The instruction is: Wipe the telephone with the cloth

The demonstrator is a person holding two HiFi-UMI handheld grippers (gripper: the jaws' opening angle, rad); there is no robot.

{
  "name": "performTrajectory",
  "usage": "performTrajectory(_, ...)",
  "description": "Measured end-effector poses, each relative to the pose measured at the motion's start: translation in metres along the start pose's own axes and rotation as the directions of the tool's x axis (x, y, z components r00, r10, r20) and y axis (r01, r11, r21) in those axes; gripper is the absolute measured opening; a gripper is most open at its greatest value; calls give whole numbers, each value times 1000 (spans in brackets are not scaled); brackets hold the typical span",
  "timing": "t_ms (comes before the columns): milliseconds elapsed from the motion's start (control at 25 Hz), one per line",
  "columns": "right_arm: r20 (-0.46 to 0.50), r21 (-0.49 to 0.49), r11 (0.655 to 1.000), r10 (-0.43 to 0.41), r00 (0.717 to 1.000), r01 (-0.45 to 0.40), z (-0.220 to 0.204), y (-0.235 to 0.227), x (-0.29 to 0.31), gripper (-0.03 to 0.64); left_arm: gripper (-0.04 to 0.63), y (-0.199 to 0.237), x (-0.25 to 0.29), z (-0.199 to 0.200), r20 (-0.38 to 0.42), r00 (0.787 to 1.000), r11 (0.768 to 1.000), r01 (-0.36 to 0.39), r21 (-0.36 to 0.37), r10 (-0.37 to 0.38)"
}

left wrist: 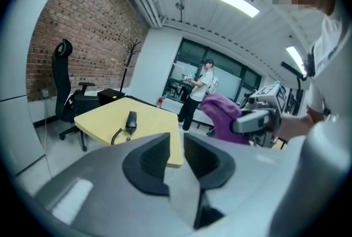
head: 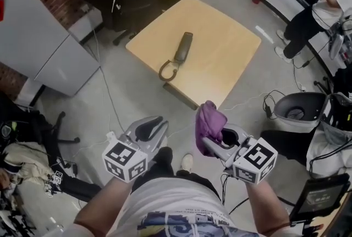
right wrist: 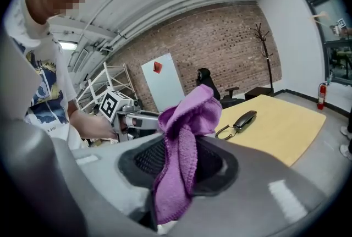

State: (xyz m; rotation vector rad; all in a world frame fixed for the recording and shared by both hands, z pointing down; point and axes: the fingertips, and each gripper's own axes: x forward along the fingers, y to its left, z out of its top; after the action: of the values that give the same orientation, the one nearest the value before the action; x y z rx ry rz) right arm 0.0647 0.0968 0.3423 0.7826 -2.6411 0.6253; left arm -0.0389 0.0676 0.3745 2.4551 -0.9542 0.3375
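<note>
The right gripper (right wrist: 179,161) is clamped on the purple cloth (right wrist: 190,115). The pads pinch a fold at about mid-length, a bunch stands above the jaws, and a tail hangs below them. The left gripper (left wrist: 176,148) carries nothing; its jaws stand slightly apart with a narrow bare gap between them. In the head view both grippers sit in the lower half of the frame, over the floor and well apart from the work. The telephone (head: 183,47), a dark handset with a cord (head: 168,70) looping off its lower end, lies on the yellow table (head: 231,49) at upper centre, nearer the table's left edge. The step in hand appears to be the approach. To perform it well, lay the bunched upper end of the cloth on the handset, not the jaw tips, and wipe along its length. Pin the handset or its cord end with the left gripper, since a light handset is likely to slide. Three things cannot be determined: which face of the handset is up, whether a base unit exists, and how much cloth lies behind the pads.
</note>
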Motion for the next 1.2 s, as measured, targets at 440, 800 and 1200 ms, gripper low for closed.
performTrajectory(440,-18,-17,995,-100,995,100,11,-53,42,120,84,61,62,-3,-20,999,998,48,51,-47)
performTrajectory(800,-65,-38,997,-72,995,70,31,-94,64,120,142,101,115,0,-39,999,999,-28,36,29)
performTrajectory(1200,-107,-66,998,-8,994,1,40,-166,44,120,181,127,212,5,-66,981,983,-181,36,183)
